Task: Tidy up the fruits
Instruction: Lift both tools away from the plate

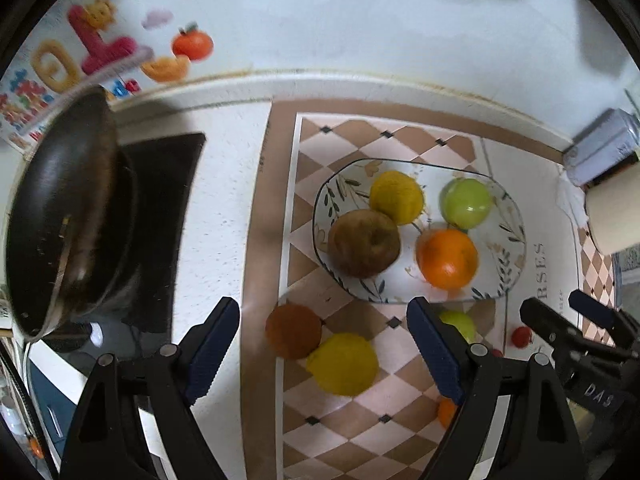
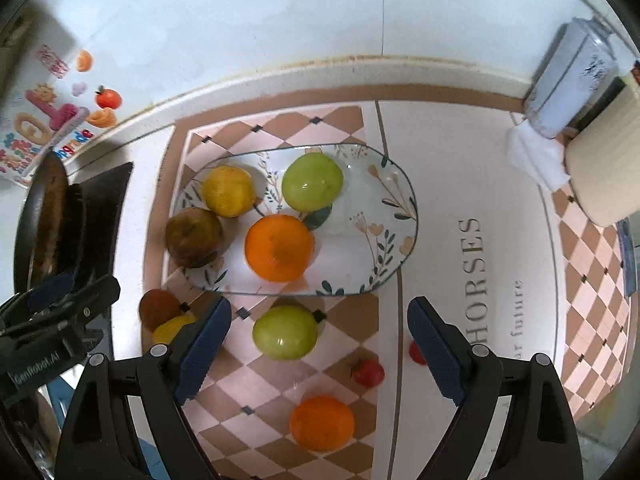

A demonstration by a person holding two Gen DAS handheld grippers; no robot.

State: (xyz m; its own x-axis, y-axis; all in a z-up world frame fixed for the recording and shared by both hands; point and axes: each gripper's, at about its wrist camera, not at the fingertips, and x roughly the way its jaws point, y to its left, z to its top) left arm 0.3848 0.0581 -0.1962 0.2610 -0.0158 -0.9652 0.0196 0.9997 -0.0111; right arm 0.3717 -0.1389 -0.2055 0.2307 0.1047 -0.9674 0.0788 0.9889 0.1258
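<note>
A floral oval plate [image 1: 508, 248] [image 2: 384, 208] on the checkered mat holds a yellow lemon [image 1: 396, 197] [image 2: 229, 191], a green apple [image 1: 466, 203] [image 2: 313, 182], an orange [image 1: 447, 258] [image 2: 279, 248] and a brown apple [image 1: 363, 243] [image 2: 195, 237]. Loose on the mat lie a brown fruit [image 1: 293, 331] [image 2: 159, 309], a lemon [image 1: 343, 364] [image 2: 171, 329], a green apple [image 2: 285, 333] [image 1: 460, 322], an orange [image 2: 322, 423] and small red tomatoes [image 2: 369, 373]. My left gripper [image 1: 324, 354] is open above the loose lemon. My right gripper [image 2: 319, 350] is open above the loose green apple.
A black pan [image 1: 60, 216] sits on a dark cooktop [image 1: 168, 216] at the left. A blue-grey jar [image 2: 568, 84] and a cream container [image 2: 604, 164] stand at the right near a white tissue [image 2: 534, 156]. The wall runs along the back.
</note>
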